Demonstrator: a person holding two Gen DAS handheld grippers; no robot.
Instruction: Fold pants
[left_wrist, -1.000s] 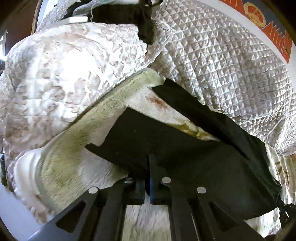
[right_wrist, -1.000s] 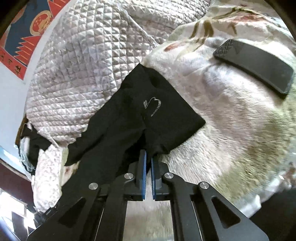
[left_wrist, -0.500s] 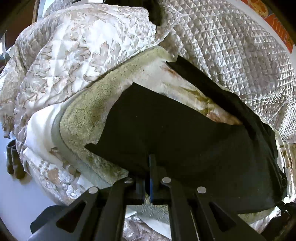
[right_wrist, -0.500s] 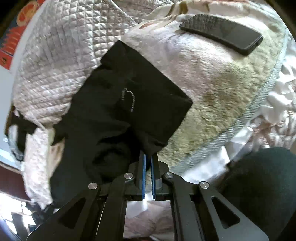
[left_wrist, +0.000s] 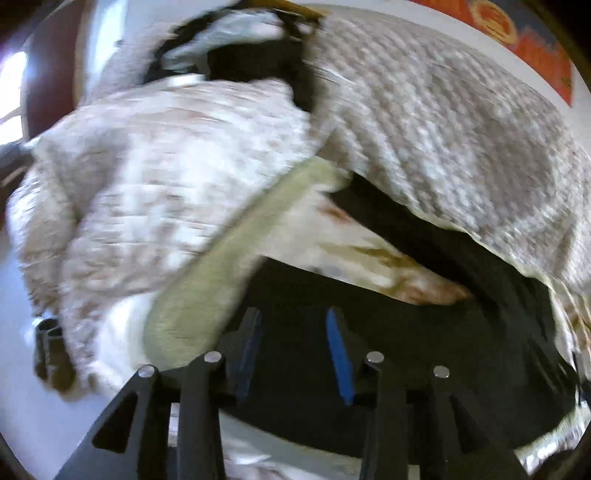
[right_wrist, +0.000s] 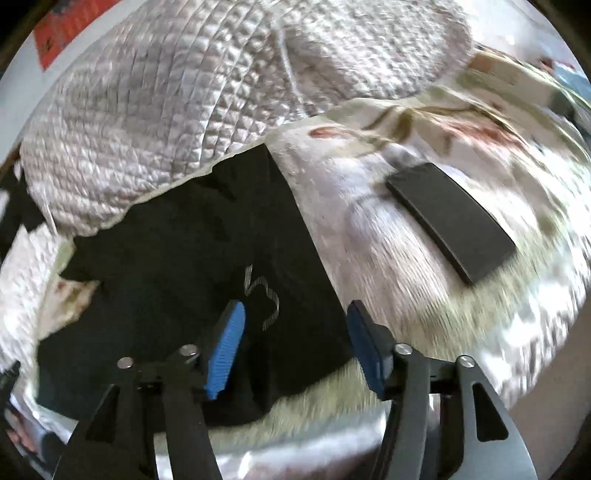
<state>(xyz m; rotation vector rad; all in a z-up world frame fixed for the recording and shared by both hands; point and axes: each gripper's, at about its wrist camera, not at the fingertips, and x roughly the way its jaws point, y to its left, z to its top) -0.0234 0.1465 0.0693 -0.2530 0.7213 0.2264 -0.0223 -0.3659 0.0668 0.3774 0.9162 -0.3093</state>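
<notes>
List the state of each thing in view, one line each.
left gripper: open, nothing between its fingers, above the pants.
right gripper: open, nothing between its fingers, above the pants.
black pants: released, lying on the fleece blanket, far edge tucked under the quilt.
phone: screen dark, lying flat on the blanket, apart from the pants.
quilted cover: bunched up behind the pants.
fleece blanket: spread under the pants and phone.

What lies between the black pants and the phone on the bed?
Only bare fuzzy blanket separates the black pants from the phone, as the right wrist view shows.
</notes>
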